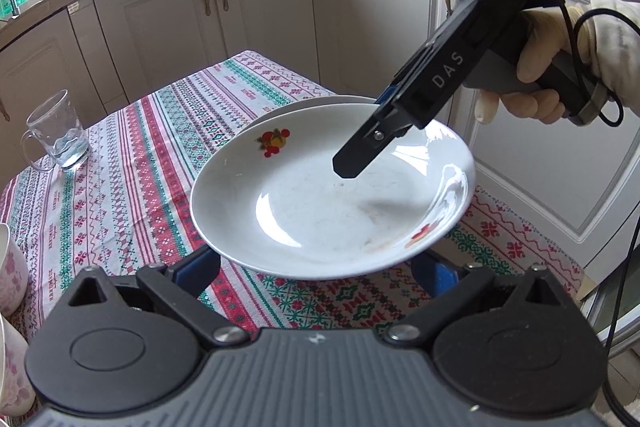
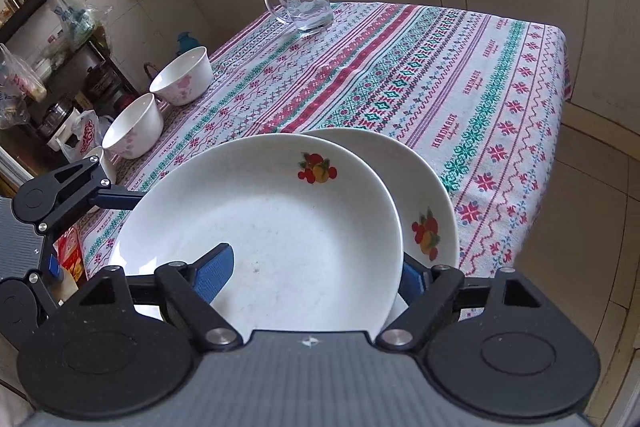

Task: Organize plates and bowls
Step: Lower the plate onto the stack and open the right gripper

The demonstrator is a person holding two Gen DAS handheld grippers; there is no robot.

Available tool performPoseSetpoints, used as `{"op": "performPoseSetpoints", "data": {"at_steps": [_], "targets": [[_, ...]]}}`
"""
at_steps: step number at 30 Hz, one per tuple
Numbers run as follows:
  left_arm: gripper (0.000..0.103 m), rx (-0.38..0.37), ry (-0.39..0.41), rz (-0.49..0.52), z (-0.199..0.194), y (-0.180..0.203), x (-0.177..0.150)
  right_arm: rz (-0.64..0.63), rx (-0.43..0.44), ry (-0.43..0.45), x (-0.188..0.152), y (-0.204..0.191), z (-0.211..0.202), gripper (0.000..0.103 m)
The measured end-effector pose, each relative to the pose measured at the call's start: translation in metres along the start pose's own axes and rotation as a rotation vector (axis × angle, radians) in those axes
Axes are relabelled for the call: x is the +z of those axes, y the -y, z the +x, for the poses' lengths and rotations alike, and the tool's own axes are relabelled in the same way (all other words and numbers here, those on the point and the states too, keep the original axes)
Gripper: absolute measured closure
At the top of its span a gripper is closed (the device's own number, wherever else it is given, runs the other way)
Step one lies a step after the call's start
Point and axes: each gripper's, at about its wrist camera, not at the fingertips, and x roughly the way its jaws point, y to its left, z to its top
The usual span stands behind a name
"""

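Two white plates are seen on the patterned tablecloth [image 2: 460, 75]. The top plate [image 2: 272, 227] is round, so no long axis can be given; it is tilted, its near rim raised and its far rim lowered onto the lower plate [image 2: 432, 195]. The lower plate lies under it and is offset to the right in the right wrist view, with only a crescent of it shown. Both plates are shallow, with a wide rim and small red and orange fruit prints; faint smears are seen in the well of the top plate.

The right gripper [image 2: 316, 279] is set astride the near rim of the top plate, with one blue pad over the well and the other outside the rim, near the lower plate. Its jaws stand apart and the pads are not seen pressing on the plate. In the left wrist view it is held by a gloved hand [image 1: 548, 67].

The left gripper [image 1: 316, 267] is placed at the plate's left rim. Its fingers are seen wide apart, but their tips are hidden under the plate, so a grip cannot be told.

Two bowls [image 2: 160, 107] with pink flowers stand at the table's left edge, and a glass mug [image 2: 300, 1] at the far end.
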Motion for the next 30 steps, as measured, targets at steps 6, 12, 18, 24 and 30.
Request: {"op": "performPoseSetpoints", "data": {"at_steps": [6, 12, 18, 24, 30], "targets": [[0.002, -0.025, 0.004, -0.015, 0.002, -0.004, 0.001, 0.012, -0.024, -0.002, -0.006, 0.000, -0.006, 0.013], [0.002, -0.034, 0.033, -0.001, 0.001, -0.004, 0.004, 0.025, -0.044, 0.006, -0.011, -0.004, -0.016, 0.009], [0.002, -0.046, 0.037, -0.003, 0.005, -0.005, 0.004, 0.016, -0.078, 0.003, -0.013, -0.012, -0.024, 0.009], [0.002, -0.055, 0.038, -0.011, 0.005, -0.008, 0.001, 0.017, -0.107, -0.003, -0.015, -0.017, -0.027, 0.008], [0.002, -0.063, 0.036, -0.023, 0.006, -0.010, 0.000, 0.032, -0.127, 0.004, -0.016, -0.020, -0.029, 0.007]]}}
